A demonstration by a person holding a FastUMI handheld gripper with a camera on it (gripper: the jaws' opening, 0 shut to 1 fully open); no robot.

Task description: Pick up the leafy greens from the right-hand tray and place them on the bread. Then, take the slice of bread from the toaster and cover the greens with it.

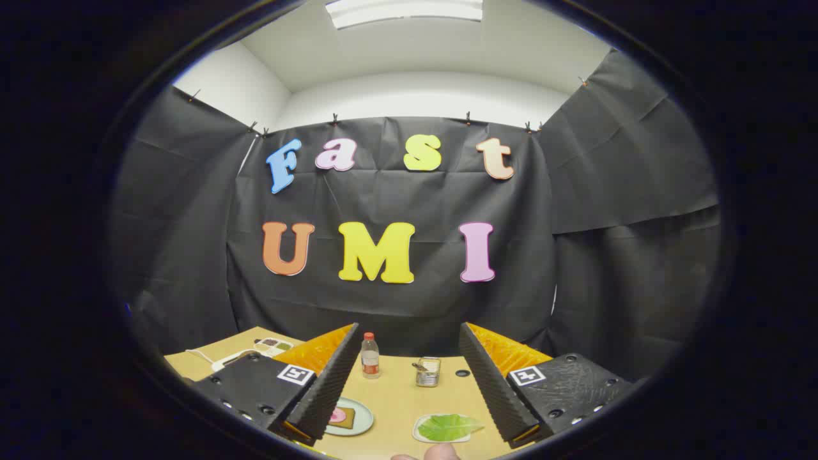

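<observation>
Your widest reference is the tan table [399, 399], spanning the lower centre of the frame. Your gripper [406, 383] is held high above it with both fingers spread wide and nothing between them; judged from this, you are positioned for the first pick.

The leafy greens [447, 427] lie on the right-hand tray [418, 434], lower centre, just inside the right finger. The plate [361, 418] with the bread [345, 416] sits beside the left finger, partly hidden; a pink item lies on the bread.

Farther back, a clear bottle [369, 356] and an open tin can [427, 372] stand apart mid-table. A fingertip [441, 452] shows at the bottom edge. The bottle label is too small to read.
</observation>
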